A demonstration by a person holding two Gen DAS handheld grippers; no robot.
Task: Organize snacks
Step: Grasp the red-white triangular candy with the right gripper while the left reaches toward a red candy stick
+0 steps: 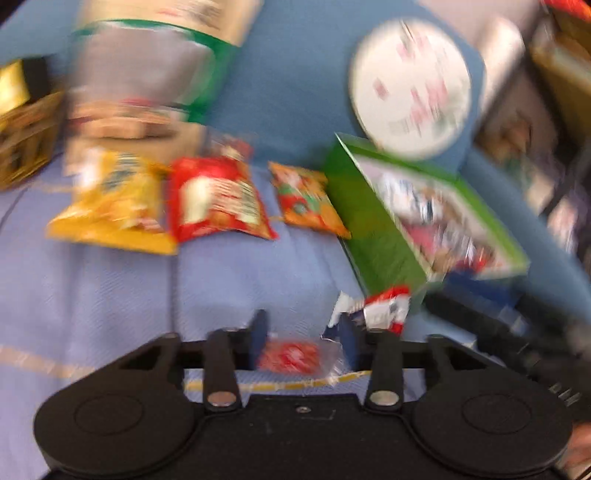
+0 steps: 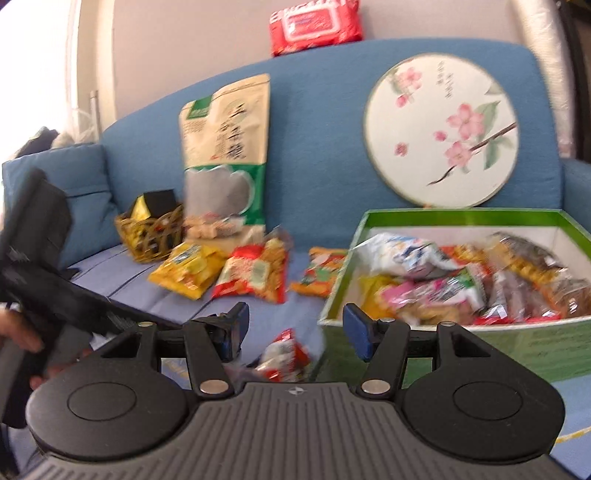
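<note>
A green box [image 2: 458, 332] filled with several snack packets sits on the blue sofa seat at right; it also shows in the left wrist view [image 1: 373, 221]. A yellow packet [image 2: 186, 267], a red packet [image 2: 255, 275] and an orange packet [image 2: 319, 273] lie in a row to its left. My left gripper [image 1: 303, 332] is open over a small red packet [image 1: 290, 356] in clear wrap, and a red-white packet [image 1: 384, 310] lies by its right finger. My right gripper [image 2: 291, 328] is open above a small red-white packet [image 2: 284, 356] beside the box.
A tall beige and green pouch [image 2: 227, 155] and a round floral fan [image 2: 441, 129] lean on the sofa back. A woven basket [image 2: 151, 232] stands at left. A red wipes pack [image 2: 316, 24] lies on top of the sofa back.
</note>
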